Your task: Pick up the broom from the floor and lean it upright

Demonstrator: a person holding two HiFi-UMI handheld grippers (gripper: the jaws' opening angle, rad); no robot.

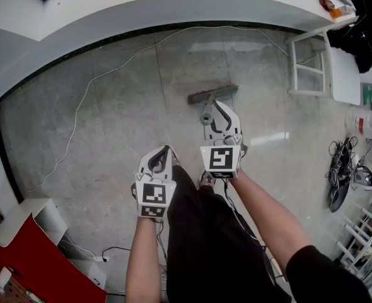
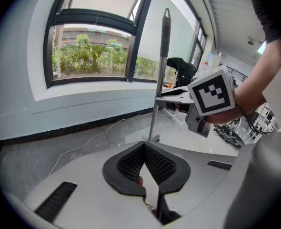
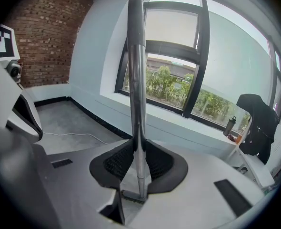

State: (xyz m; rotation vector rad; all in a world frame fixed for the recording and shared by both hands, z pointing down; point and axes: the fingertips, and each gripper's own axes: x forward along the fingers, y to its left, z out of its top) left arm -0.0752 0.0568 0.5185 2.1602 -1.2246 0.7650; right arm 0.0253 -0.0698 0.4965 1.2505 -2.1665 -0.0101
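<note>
While clamped between the right gripper's (image 3: 136, 147) black ribbed pads (image 3: 115, 163), the grey metal-handled broom (image 3: 136, 80) is held upright | brush head (image 1: 212, 94) is set on the grey stone floor (image 1: 123, 125) | left gripper (image 2: 144, 148): jaws closed, nothing held, clear of the handle.

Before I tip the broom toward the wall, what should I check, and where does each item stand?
1. Grip: ok. The right gripper has its fingers closed on the broom handle.
2. Handle upright: ok. It stands near vertical in the left gripper view.
3. Broom head down: ok. It appears to rest on the floor.
4. Left gripper free to steady: ok. It is shut and holds nothing.
5. Path to the wall: not ok. A white cable lies on the floor between the broom head and the wall.
6. Leaned: not ok. The broom head sits out from the wall.
</note>
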